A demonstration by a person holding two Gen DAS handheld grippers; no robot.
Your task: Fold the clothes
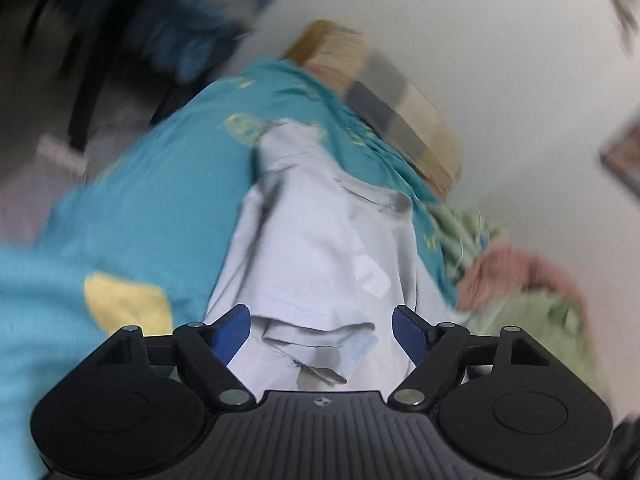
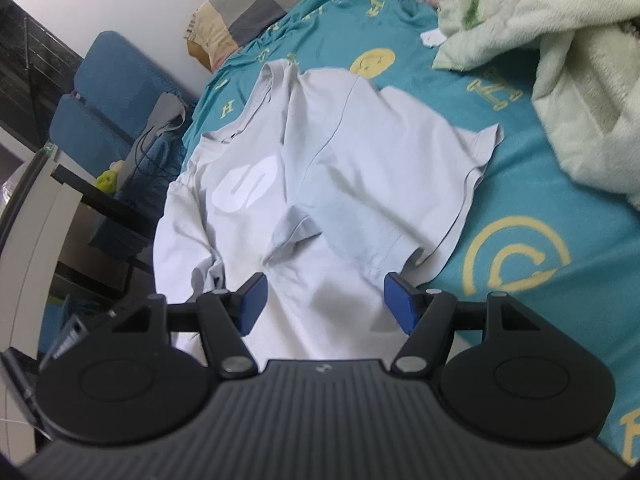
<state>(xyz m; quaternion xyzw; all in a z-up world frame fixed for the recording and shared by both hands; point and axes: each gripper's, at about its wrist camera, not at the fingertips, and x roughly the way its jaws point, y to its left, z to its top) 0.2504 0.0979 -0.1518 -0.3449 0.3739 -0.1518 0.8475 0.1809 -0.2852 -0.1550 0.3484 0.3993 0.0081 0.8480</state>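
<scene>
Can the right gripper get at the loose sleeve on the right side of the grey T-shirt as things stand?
Probably yes. The right gripper is open over the T-shirt, and the sleeve lies flat on the teal sheet, nothing covering it. The green blanket sits clear of it.

shirt [image 2: 320,168] lies on the bed sheet [image 2: 540,200], blanket [image 2: 560,60] right, pillow [image 2: 256,4] behind.
</scene>
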